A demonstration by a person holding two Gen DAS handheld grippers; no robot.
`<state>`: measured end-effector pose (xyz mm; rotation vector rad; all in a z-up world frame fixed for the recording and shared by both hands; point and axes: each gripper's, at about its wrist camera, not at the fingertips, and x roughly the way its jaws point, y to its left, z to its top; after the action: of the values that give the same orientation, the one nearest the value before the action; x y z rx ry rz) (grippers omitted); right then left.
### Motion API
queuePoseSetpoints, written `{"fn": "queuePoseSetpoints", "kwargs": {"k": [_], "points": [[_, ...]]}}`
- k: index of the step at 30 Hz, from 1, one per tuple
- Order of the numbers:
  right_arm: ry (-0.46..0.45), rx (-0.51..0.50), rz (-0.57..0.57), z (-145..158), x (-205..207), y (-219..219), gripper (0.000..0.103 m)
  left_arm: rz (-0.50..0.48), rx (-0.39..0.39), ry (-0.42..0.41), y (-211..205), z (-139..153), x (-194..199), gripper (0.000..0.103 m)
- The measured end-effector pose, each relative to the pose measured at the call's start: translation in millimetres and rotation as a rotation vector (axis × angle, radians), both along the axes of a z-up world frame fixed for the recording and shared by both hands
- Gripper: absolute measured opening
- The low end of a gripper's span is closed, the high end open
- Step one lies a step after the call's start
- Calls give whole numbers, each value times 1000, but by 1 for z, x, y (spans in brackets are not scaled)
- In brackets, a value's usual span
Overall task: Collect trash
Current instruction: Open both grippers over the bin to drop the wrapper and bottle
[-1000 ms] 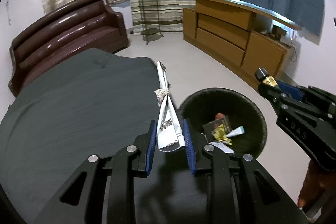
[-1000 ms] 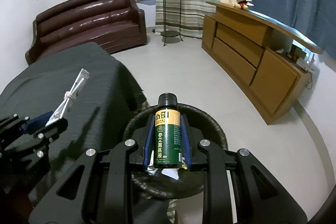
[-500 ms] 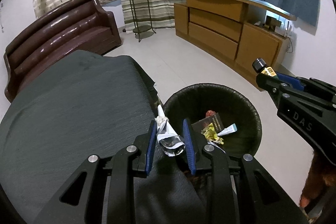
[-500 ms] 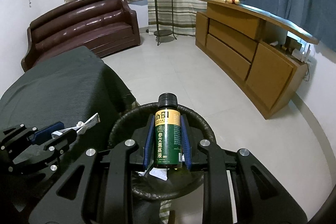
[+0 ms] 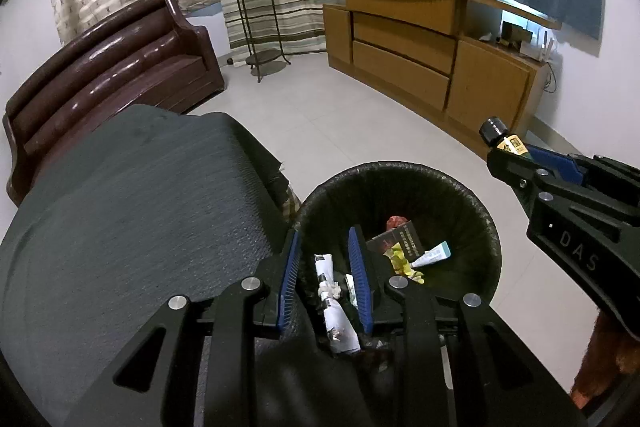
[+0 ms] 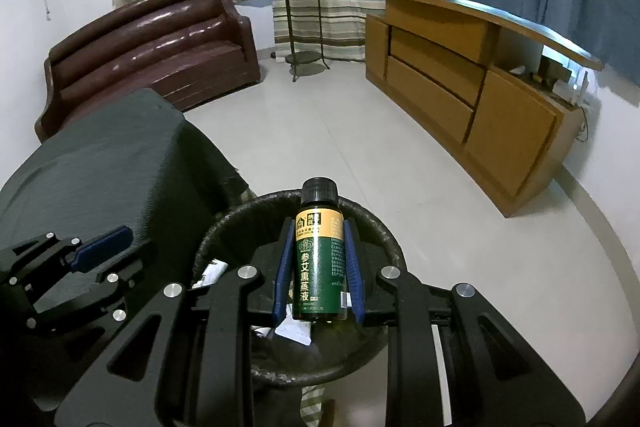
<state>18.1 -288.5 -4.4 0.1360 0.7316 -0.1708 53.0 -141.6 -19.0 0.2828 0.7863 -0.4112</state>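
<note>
Black bin (image 5: 472,195) below; left gripper (image 5: 325,281) loosely holds knotted wrapper (image 5: 334,301); right gripper (image 6: 318,267) clamps green bottle (image 6: 319,259); early release risks rim bounce.

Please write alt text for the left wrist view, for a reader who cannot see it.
The left tongs hang over a black bin with a knotted white wrapper between their blue pads. The bin holds trash and stands by a dark-covered table. At right, the right tongs hold a bottle.
</note>
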Motion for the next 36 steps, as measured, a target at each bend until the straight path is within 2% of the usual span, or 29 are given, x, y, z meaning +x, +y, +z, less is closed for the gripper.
{"fn": "queuePoseSetpoints", "kwargs": {"k": [4, 6, 7, 25, 31, 33, 36], "points": [[7, 13, -9, -2, 2, -2, 27, 8, -2, 6, 3, -2, 1, 27], [5, 11, -13, -3, 3, -3, 36, 12, -2, 7, 2, -3, 2, 35], [3, 11, -15, -3, 2, -3, 38, 16, -3, 7, 2, -3, 2, 36], [1, 6, -23, -5, 1, -7, 39, 26, -14, -9, 4, 2, 4, 45], [-3, 4, -25, -5, -1, -9, 41, 35, -27, -29, 8, 6, 2, 54], [-10, 0, -28, -3, -4, -7, 49, 40, -34, -40, 10, 9, 1, 57], [-17, -4, -28, -1, -6, -7, 49, 45, -39, -48, 12, 11, -1, 62]]}}
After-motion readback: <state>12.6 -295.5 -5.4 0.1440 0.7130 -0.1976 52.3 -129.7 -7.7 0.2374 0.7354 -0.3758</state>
